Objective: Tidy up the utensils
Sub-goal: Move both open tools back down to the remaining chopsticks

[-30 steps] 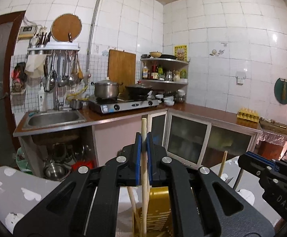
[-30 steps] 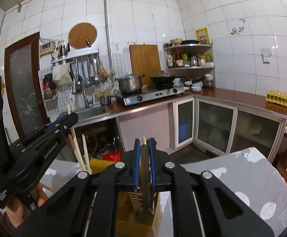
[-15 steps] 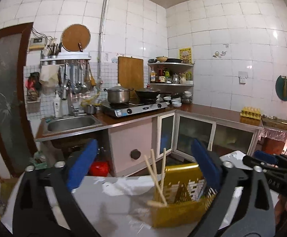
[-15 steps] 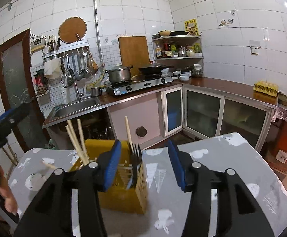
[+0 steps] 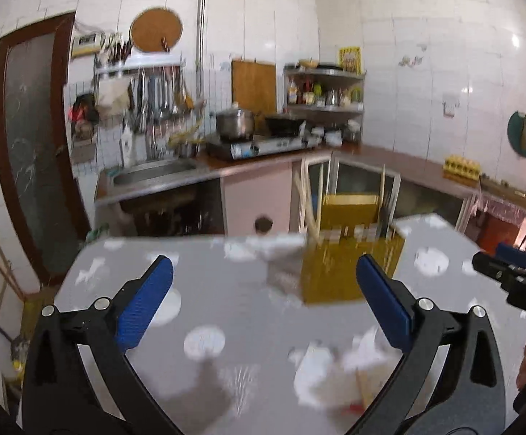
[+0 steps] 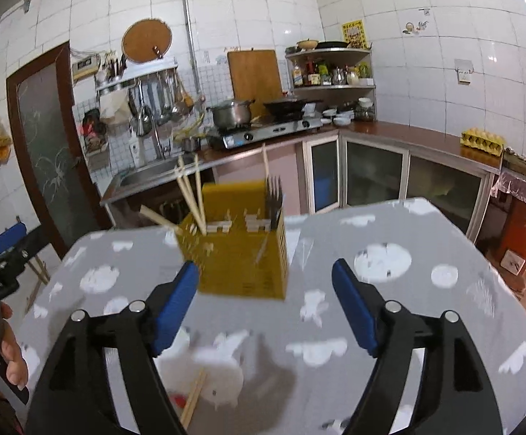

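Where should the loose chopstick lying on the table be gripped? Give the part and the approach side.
Grip the loose chopstick mid-shaft, coming straight down from above, with one finger on each side of its width. It lies flat on the tablecloth, thin and long, so a sideways approach likely cannot get under it.

My left claw (image 5: pixel 263 299) and right claw (image 6: pixel 263 302) look alike: matte black arms with triangular cut-outs, round silver screws at the joints, and ribbed blue pads (image 5: pixel 143 304) on the fingers. White lettering marks the black bodies. My bare fingers (image 6: pixel 11 359) show skin.
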